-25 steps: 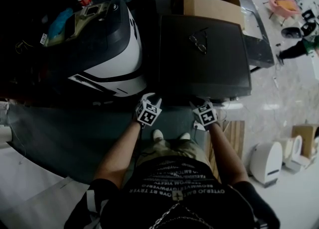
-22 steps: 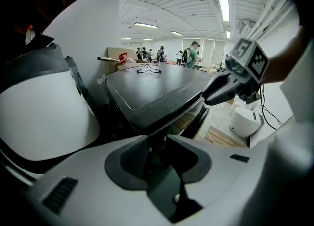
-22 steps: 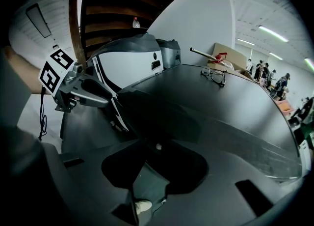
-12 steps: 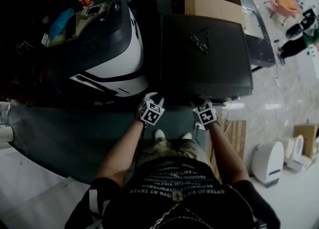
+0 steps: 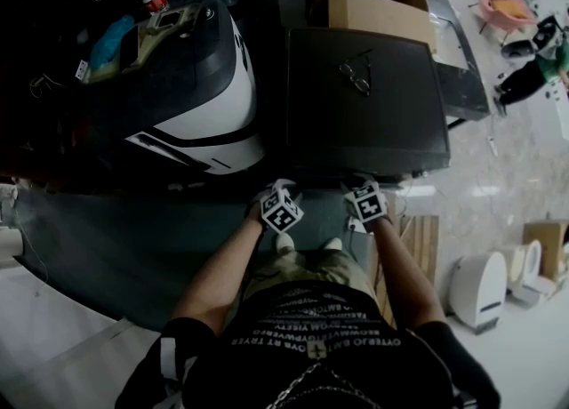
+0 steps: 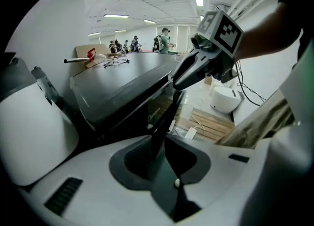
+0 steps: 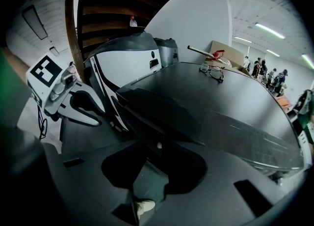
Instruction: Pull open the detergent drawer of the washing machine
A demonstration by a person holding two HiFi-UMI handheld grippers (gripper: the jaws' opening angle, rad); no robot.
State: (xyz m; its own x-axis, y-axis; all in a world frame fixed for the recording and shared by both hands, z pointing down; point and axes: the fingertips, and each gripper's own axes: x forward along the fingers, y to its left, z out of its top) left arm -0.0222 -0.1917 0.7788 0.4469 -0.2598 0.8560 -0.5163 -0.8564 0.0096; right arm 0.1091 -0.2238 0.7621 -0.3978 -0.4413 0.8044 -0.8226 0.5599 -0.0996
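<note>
Detergent drawer hidden below washing machine top, left gripper and right gripper jaws together, empty

Glasses and a cardboard box occupy the washer top.

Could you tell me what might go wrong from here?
1. The glasses lie on the washing machine top; a hard tug might shake them off.
2. The left gripper and right gripper hang close together at the front edge and could knock.
3. The drawer is hidden in the head view, so a grip may miss.
</note>
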